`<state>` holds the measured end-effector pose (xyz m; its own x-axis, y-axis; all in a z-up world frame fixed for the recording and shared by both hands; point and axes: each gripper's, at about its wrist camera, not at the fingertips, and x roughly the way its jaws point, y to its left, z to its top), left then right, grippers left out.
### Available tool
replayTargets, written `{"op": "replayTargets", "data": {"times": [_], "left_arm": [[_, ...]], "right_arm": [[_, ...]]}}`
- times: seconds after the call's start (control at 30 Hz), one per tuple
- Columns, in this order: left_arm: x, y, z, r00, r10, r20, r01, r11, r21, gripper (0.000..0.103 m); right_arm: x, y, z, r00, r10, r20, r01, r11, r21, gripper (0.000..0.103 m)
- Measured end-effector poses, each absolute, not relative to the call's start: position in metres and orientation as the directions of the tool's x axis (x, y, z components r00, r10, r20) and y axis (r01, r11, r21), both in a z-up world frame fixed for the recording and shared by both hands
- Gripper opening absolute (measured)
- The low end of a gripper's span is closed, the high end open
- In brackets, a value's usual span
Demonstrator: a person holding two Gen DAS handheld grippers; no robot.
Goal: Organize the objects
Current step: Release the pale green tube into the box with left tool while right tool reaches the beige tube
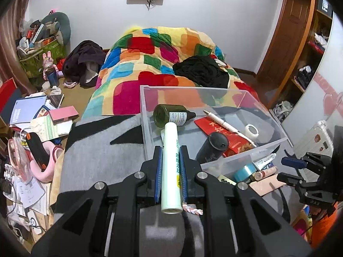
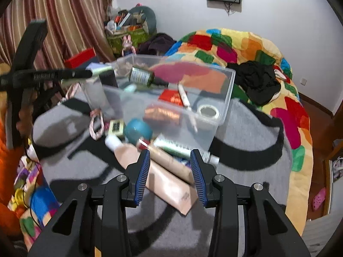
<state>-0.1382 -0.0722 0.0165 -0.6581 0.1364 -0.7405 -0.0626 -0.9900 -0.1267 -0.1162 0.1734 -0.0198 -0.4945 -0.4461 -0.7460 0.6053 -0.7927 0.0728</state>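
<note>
The work surface was a bed [image 1: 103, 158] covered by a grey-and-black blanket, with a multicoloured patchwork quilt [image 1: 150, 64] heaped toward its far end, in a cluttered bedroom. A clear plastic storage box [image 1: 214, 90] sat on the blanket and held a dark green glass bottle [image 1: 171, 115], a red packet [image 1: 225, 135], a white pen [image 1: 223, 124] and a roll of white tape [image 1: 251, 131]. The left tongs [image 1: 171, 169] gripped a white cylindrical tube [image 1: 170, 167], its far end over the box's near wall. The right tongs [image 2: 169, 171] stood open above a beige flat tube [image 2: 163, 177], beside a blue tape roll [image 2: 137, 131].
</note>
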Motion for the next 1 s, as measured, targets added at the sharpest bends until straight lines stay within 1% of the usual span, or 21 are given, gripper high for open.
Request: {"op": "replayTargets", "data": {"times": [0.1,0.27,0.4,0.67,0.83,0.97,1.0], "left_arm": [[-0.143,-0.07,0.015,-0.647,0.135,-0.75,-0.066,-0.99,-0.121,0.015],[-0.155,-0.07,0.012,-0.629,0.14,-0.765,-0.067,-0.99,-0.126,0.015],[-0.157,-0.07,0.01,-0.623,0.142,-0.769,-0.066,-0.989,-0.129,0.015],[-0.138,-0.072,0.017,-0.643,0.135,-0.754,-0.064,-0.99,-0.123,0.016],[-0.108,-0.064,0.023,-0.665,0.133,-0.735,-0.098,-0.991,-0.09,0.016],[-0.099,-0.058,0.019,-0.658,0.149,-0.738,-0.122,-0.988,-0.091,0.025],[-0.099,-0.056,0.013,-0.647,0.145,-0.749,-0.122,-0.989,-0.086,0.025]], "right_arm": [[-0.118,0.175,-0.027,-0.471,-0.437,-0.766,0.611,-0.788,0.073,0.035],[-0.123,0.171,-0.038,-0.457,-0.395,-0.797,0.618,-0.785,0.035,0.035],[-0.128,0.169,-0.038,-0.425,-0.403,-0.81,0.638,-0.769,0.048,0.034],[-0.116,0.169,-0.036,-0.343,-0.439,-0.83,0.697,-0.711,0.088,0.017],[-0.109,0.167,-0.036,-0.351,-0.441,-0.826,0.698,-0.711,0.083,0.017],[-0.113,0.158,-0.035,-0.359,-0.442,-0.822,0.694,-0.716,0.082,0.021],[-0.114,0.156,-0.035,-0.362,-0.441,-0.821,0.692,-0.718,0.081,0.021]]}}
